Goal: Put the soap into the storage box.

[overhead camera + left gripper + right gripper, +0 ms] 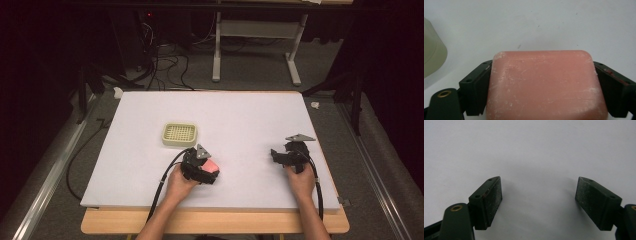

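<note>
Left gripper clamped on pink soap bar near worktop's front edge; right gripper agape, idle. Best carried level toward soap dish.

White-topped table (wooden rim) with cream slotted soap dish

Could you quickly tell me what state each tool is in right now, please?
Left tool: shut on the pink soap.
Right tool: open, holding nothing, over the white table.
</note>
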Tool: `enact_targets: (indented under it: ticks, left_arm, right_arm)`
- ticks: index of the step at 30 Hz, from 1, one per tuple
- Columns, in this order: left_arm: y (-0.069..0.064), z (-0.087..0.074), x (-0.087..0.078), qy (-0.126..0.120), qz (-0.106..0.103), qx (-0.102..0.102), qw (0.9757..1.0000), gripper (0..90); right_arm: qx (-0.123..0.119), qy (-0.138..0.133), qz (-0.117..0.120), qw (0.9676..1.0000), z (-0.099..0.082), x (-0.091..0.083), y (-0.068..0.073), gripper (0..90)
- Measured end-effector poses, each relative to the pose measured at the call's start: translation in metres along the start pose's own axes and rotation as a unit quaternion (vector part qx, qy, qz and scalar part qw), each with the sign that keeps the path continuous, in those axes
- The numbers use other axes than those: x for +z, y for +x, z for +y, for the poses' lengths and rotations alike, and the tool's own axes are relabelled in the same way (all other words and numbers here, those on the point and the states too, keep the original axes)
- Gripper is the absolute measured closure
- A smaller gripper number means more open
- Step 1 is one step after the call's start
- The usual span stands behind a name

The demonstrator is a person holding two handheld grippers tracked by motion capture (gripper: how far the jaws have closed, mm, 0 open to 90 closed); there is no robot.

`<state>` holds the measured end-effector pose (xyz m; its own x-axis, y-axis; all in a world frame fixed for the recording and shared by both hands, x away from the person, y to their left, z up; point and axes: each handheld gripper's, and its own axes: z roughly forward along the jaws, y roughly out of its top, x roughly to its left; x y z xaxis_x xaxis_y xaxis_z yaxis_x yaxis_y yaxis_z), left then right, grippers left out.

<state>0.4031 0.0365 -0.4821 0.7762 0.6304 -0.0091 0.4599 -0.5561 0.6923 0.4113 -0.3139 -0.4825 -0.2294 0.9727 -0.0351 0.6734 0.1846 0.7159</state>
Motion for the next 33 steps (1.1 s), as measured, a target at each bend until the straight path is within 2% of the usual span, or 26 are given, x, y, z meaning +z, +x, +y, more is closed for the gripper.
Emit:
enact_targets:
  ticks: [8,14,23,33]
  left_arm:
    - [-0.001,0.001,-0.001,0.003,0.002,0.0,1.0,13.8]
    - [-0.002,0.001,-0.002,0.002,0.013,0.004,0.9999,13.9]
    - [-0.001,0.002,-0.01,-0.01,0.01,0.002,0.9999,13.9]
    - [0.003,0.003,-0.018,-0.021,0.012,-0.012,0.9996,13.9]
  right_arm:
    - [0.0,0.0,0.0,1.0,0.0,0.0,0.0,22.0]
    - [0.0,0.0,0.0,1.0,0.0,0.0,0.0,22.0]
    - [0.0,-0.001,0.0,1.0,0.0,0.0,0.0,22.0]
    - [0.0,0.0,0.001,1.0,0.0,0.0,0.0,22.1]
